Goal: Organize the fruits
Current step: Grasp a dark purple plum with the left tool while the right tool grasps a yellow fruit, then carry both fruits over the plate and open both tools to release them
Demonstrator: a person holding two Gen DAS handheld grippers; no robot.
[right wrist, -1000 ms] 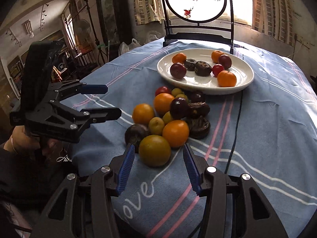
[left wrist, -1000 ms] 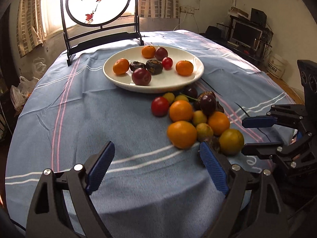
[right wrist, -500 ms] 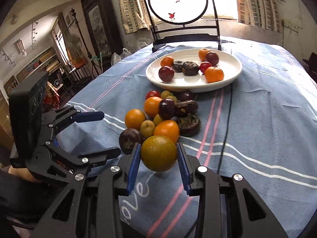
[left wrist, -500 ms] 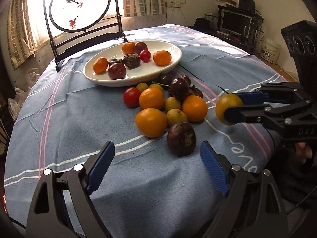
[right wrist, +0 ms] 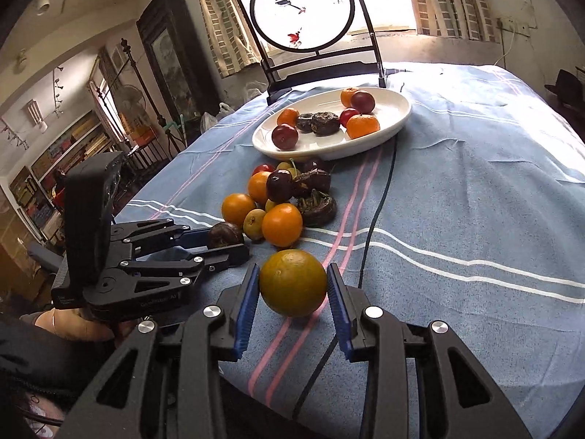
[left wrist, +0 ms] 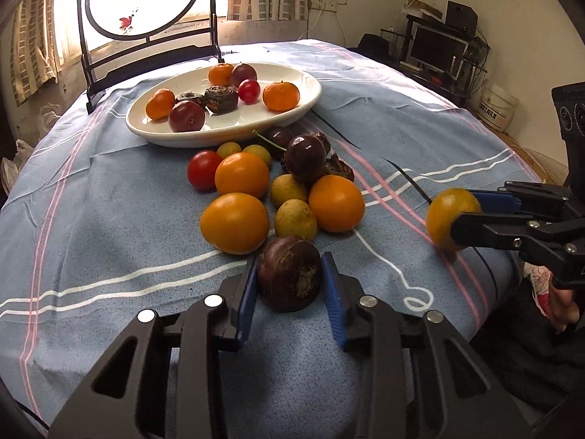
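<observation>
Both grippers loaded, plate waiting

The right gripper [right wrist: 293,285] clamps a greenish-orange fruit [right wrist: 293,282] above the table's near edge; the left gripper [left wrist: 290,282] pinches a dark fruit [left wrist: 290,273] there (probably plate-bound [left wrist: 226,135]).

Lived-in home room. Round table under blue striped cloth [left wrist: 109,197]; behind it, a painted round screen [right wrist: 303,11] against curtained windows. Right of table: monitor on shelving [left wrist: 437,49]. Left: dark cabinet [right wrist: 164,58], bookshelves [right wrist: 55,153].
</observation>
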